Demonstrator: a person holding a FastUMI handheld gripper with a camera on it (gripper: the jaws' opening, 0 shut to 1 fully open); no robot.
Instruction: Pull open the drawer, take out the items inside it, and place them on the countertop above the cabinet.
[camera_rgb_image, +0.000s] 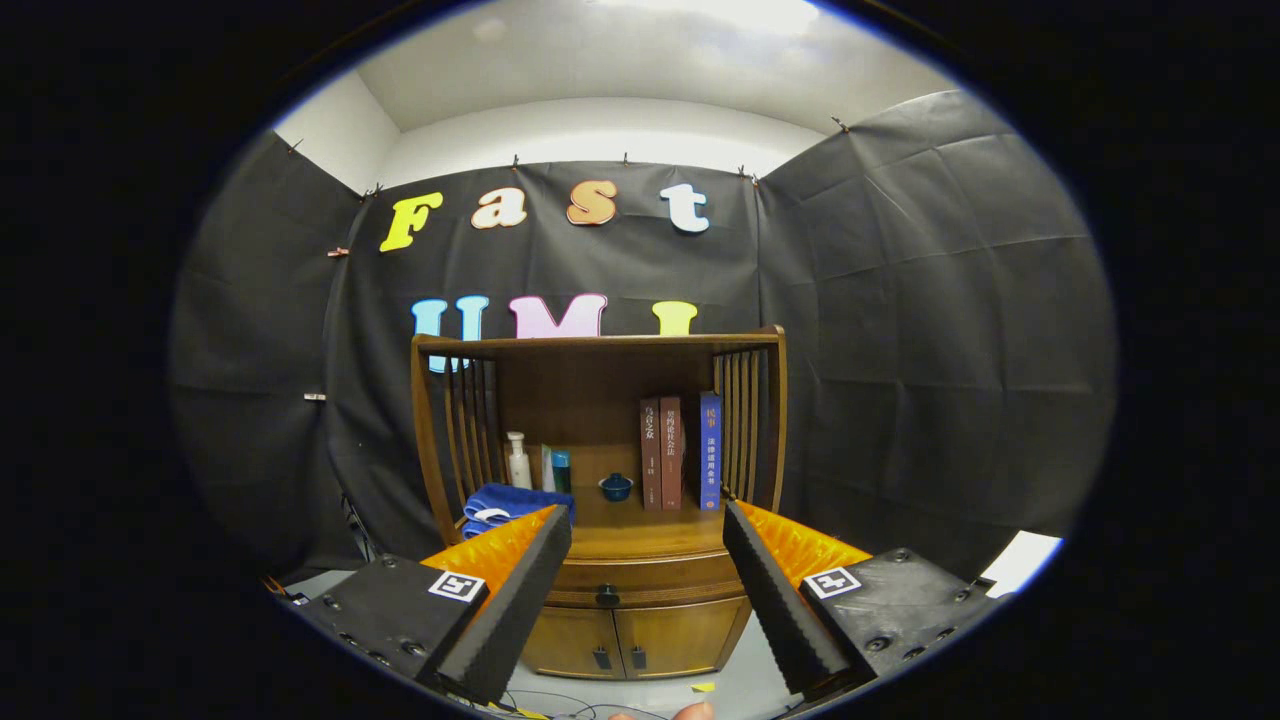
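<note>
A wooden cabinet (640, 630) stands ahead against the booth wall, with a slatted shelf hutch above its countertop (640, 540). Its drawer (650, 580) is closed; a dark round knob (607, 596) sits at the drawer's middle, seen between my fingers. My gripper (648, 525) is open, held some way back from the cabinet, with nothing between its fingers. What lies inside the drawer is hidden.
On the countertop are a folded blue towel (512, 503) at the left, a white pump bottle (518, 462), a teal tube (561, 471), a small blue lidded pot (616, 487) and three upright books (682, 452). Two lower doors (630, 640) sit under the drawer. Cables lie on the floor.
</note>
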